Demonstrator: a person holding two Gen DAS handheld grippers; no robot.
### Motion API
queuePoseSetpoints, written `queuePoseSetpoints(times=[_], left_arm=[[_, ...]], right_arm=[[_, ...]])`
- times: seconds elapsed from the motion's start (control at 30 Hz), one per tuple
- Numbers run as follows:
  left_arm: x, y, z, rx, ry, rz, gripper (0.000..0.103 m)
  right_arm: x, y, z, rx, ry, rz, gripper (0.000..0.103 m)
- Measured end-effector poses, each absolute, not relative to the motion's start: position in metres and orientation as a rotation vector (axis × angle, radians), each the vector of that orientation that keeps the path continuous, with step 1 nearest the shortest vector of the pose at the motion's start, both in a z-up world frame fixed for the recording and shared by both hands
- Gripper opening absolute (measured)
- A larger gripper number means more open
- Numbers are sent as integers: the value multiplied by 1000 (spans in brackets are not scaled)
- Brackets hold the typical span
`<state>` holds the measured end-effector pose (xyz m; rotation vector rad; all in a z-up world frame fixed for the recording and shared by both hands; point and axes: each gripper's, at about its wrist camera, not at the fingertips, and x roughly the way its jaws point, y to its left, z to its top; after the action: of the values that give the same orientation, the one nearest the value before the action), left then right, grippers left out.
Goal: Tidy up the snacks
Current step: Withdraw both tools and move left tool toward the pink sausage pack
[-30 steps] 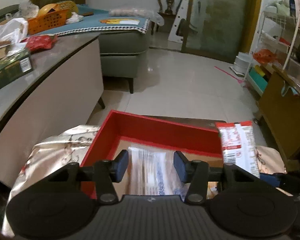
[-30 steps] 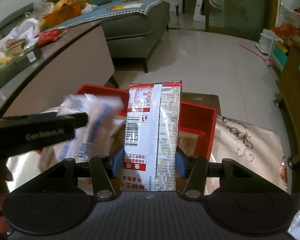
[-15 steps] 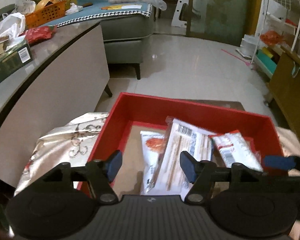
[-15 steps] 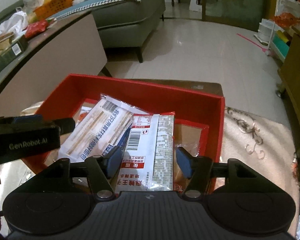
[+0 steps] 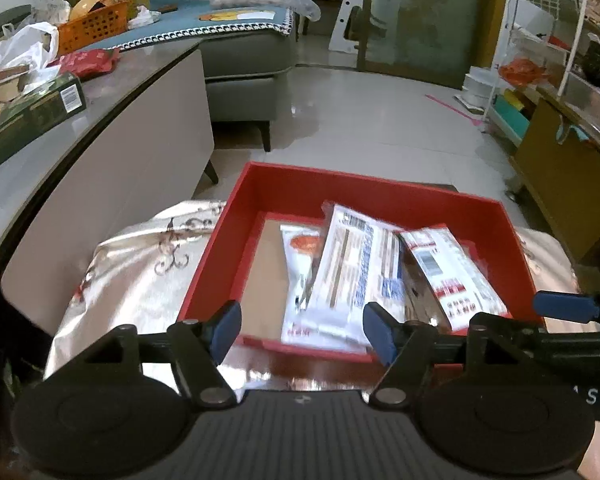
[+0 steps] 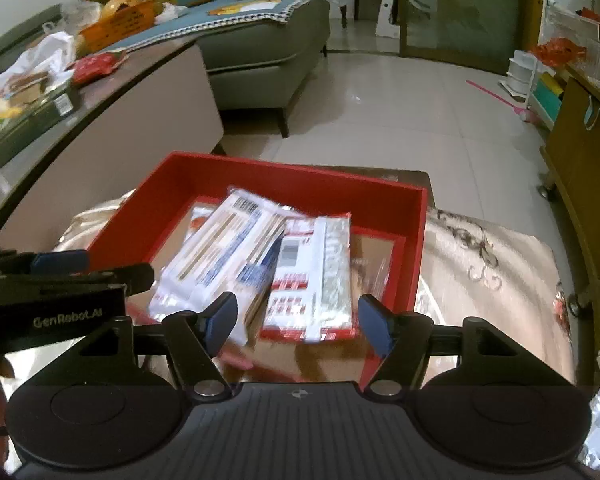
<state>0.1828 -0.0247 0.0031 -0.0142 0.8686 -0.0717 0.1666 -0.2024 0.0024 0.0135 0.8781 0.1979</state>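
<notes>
- Shiny silver cloth with dark curly patterns is covering the low table, and it is looking smooth and slippery.
- Nearest, the left gripper and the right gripper are both hanging over the near edge of the red box; their jaws are opening and nothing is between the blue pads.
- Inside the box, three flat snack packs are lying: a long white pack leaning across a smaller white one, and a red and white pack beside them.
- I am judging the packs light, soft and crinkly, with slippery film; taking them across the narrow middle seems safest.
- The box is looking stiff, with a cardboard floor.
- Farther away, glossy floor tiles and a grey sofa are showing.
</notes>
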Motion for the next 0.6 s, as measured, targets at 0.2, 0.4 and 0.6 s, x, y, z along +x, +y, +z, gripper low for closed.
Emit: queuePoseSetpoints(times=[0.2, 0.4, 0.6], left_arm=[[158, -18, 8, -22, 866, -83, 60], [139, -16, 7, -26, 877, -92, 61], [122, -17, 7, -16, 882, -104, 61]], right_arm=[[140, -201, 7, -3, 884, 207, 75], [122, -202, 5, -1, 899, 209, 77], [107, -200, 4, 0, 908, 217, 77]])
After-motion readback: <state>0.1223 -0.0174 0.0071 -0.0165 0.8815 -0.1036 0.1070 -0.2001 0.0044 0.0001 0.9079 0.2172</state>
